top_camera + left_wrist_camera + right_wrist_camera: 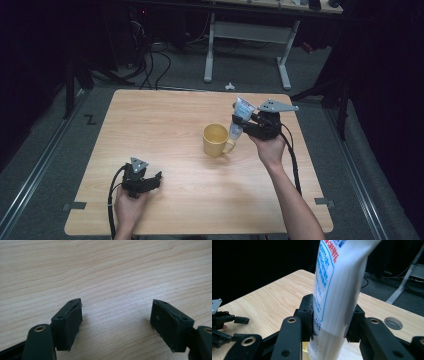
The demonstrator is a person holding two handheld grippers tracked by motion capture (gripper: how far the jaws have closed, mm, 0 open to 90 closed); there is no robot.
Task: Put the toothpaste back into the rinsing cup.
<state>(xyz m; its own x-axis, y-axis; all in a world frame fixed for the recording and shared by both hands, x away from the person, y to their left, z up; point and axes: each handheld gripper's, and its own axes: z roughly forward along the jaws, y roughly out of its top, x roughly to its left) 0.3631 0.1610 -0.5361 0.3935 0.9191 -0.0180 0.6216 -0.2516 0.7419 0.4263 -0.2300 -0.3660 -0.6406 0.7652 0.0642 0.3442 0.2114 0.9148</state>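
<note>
a white tube [239,119] with blue and red print is clamped between the jaws of the right gripper [243,121], which is held above the right half of the wooden table [165,125]. in the right gripper view the tube [334,297] is seen pinched on both sides by the black pads, its lower end pointing down. the tube is tilted, its lower end hanging just over the rim of a yellow mug [216,139] (which stands upright near the table's middle, handle toward the right). the left gripper [150,180] is kept low at the near left of the table, well apart from the mug; its jaws are spread wide with only bare wood between them.
</note>
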